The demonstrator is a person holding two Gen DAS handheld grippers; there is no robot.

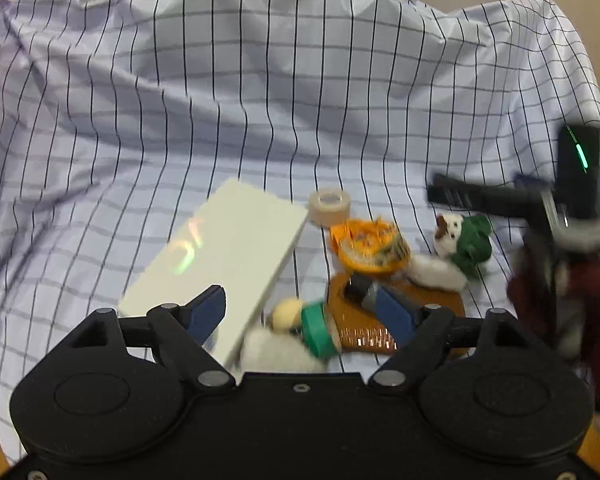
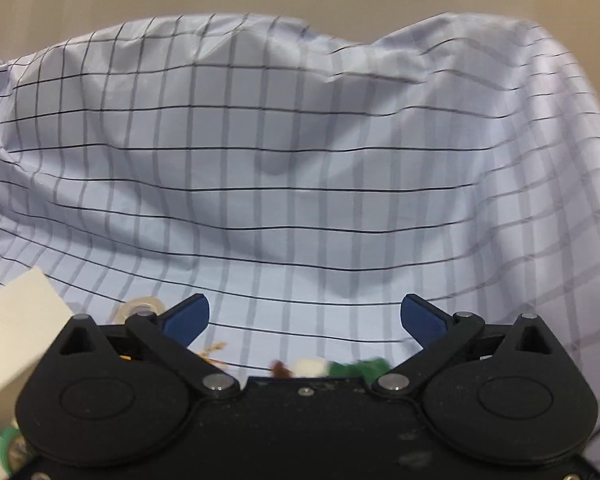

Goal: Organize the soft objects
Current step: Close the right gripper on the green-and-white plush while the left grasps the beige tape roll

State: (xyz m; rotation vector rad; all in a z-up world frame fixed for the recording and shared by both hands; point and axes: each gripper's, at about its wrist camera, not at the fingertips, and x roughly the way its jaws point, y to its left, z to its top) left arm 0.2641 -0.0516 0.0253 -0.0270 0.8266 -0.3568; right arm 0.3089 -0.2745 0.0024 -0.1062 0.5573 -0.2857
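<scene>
A checked sheet (image 1: 260,100) is spread over the whole surface and is raised in folds at the far side and at both sides, so a wide bare stretch of cloth is left beyond the things, which are gathered near the cameras. In the left wrist view the left claw (image 1: 304,312) is seen spread, with nothing pinched; between and just under its blue fingers (image 1: 208,312) a white plush toy with a green band (image 1: 300,332) lies, its long axis running from lower left to upper right, the pale round head at the left. A white flat box (image 1: 228,256) lies beside it at the left, its long axis slanting away to the upper right. Beyond it a roll of tape (image 1: 330,206), an orange round thing (image 1: 370,244), a brown flat pouch (image 1: 400,320) and a second white plush toy with a green scarf (image 1: 460,240) are seen close together. Only this view shows the right claw from outside, blurred, at the right edge, with a dark red sleeve (image 1: 560,292) under it. In the right wrist view the right claw (image 2: 305,316) is spread wide over bare sheet, nothing between its fingers; of the things only the corner of the box (image 2: 16,320), the tape (image 2: 142,308) and the top of the scarfed toy (image 2: 332,367) are shown at the lower border.
</scene>
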